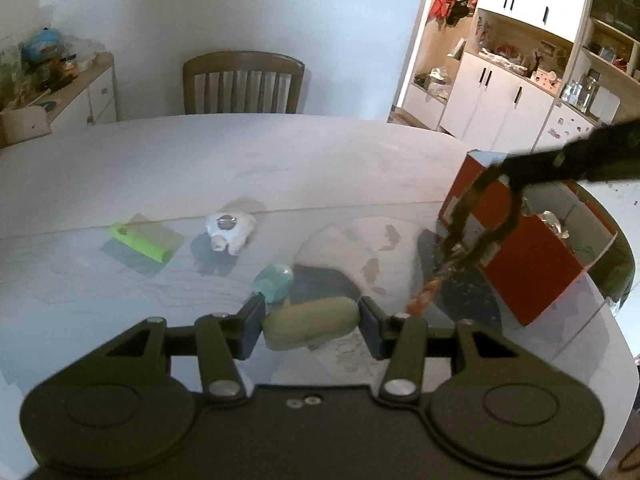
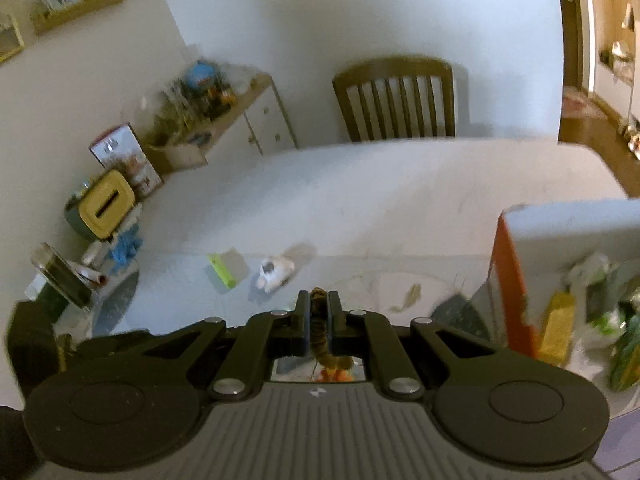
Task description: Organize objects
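On the pale tabletop (image 1: 280, 152), left of the red box (image 1: 532, 268), a green bar (image 1: 140, 242), a white figurine (image 1: 230, 232) and a teal object (image 1: 276, 282) are laid. A beige oblong object (image 1: 312, 322) is bracketed, apparently untouched, by the wide-open left hand-held gripper (image 1: 312, 326). An orange-brown braided cord (image 2: 320, 320) is pinched in the narrowed right hand-held gripper (image 2: 319, 312), just beside the box.

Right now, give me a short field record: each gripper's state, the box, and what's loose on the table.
left gripper: open around a beige pouch
right gripper: shut on a braided cord
red box: open, partly filled, at the table's right
loose on table: green bar, white toy, teal item
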